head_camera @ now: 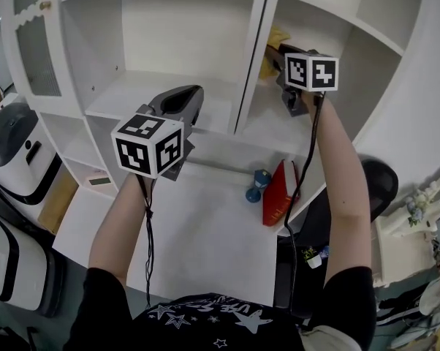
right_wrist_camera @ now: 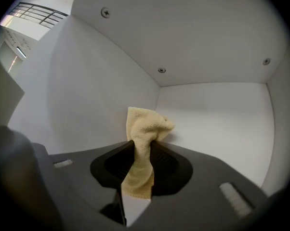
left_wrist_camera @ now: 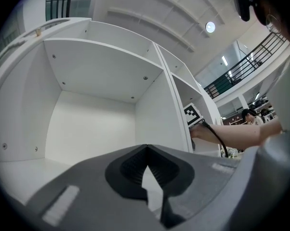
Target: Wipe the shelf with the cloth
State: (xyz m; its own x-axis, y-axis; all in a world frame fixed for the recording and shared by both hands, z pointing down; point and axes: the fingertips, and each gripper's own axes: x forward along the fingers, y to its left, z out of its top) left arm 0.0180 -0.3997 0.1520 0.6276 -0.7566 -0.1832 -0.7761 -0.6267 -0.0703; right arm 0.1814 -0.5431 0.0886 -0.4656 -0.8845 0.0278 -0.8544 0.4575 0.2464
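Your right gripper (right_wrist_camera: 144, 146) has its jaws clamped on the pale yellow terry cloth (right_wrist_camera: 144, 124) — the bunched end pokes out ahead of the tips, its length running along the jaws. It sits inside the right-hand compartment of the white panel shelf unit (head_camera: 267, 126), and the board lies below the tool; I can't confirm contact. Your left gripper (left_wrist_camera: 146, 150), jaws together on nothing, hangs well to its left, outside. No legible writing — only the cubes' square markers.
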